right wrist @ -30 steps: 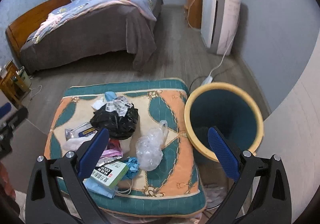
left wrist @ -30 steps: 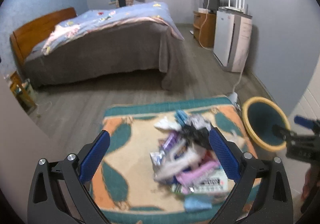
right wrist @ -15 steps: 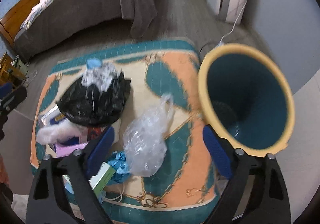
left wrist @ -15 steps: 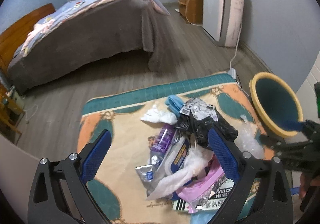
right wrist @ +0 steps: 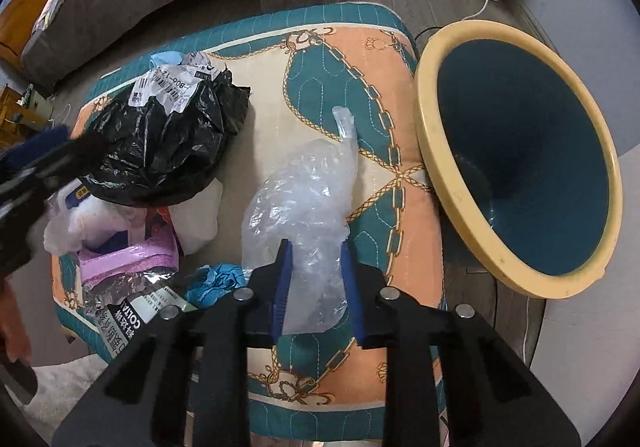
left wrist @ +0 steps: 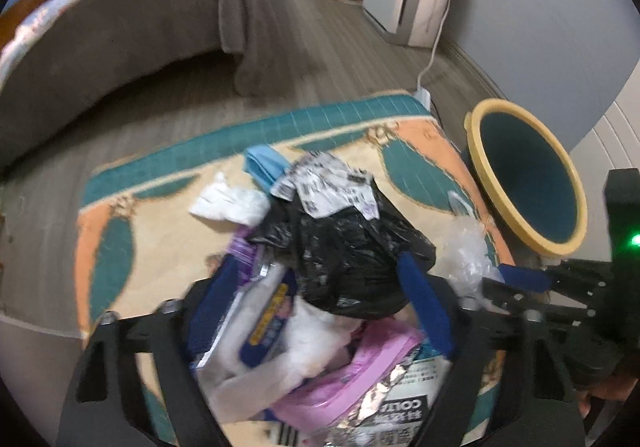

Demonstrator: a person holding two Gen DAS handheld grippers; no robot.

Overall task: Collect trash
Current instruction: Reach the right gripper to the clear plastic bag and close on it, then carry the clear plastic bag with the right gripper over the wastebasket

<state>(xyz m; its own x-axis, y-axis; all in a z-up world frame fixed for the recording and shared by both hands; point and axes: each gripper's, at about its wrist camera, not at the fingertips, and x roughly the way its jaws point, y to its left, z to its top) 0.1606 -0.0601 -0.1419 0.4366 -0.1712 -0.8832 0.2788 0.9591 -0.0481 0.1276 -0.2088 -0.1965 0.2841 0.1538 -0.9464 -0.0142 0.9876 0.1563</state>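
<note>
The right gripper [right wrist: 316,279] had just been closing, and its 2 blue pads sat against the near end of the clear plastic bag [right wrist: 304,199], pinching it. The bag lay on the patterned cushion [right wrist: 328,59], just left of the bin [right wrist: 516,151] with the yellow rim, its long axis running from near to far and its twisted neck pointing to the far side, slightly right. To lift it well, the pinch probably needed to gather several layers of the film, since thin plastic slips; a straight rise before swinging right over the rim would likely keep the neck from dragging on the cushion. The left gripper [left wrist: 320,311] had also been narrowing, its jaws part open around the pile of trash at the near left of the cushion: the black bag [left wrist: 348,247], a white wrapper [left wrist: 256,331] and a pink packet [left wrist: 360,379] lay between the pads. Whether those pads already pressed on anything I cannot tell from the blurred view. It would be wise to settle on 1 item there rather than a loose heap
</note>
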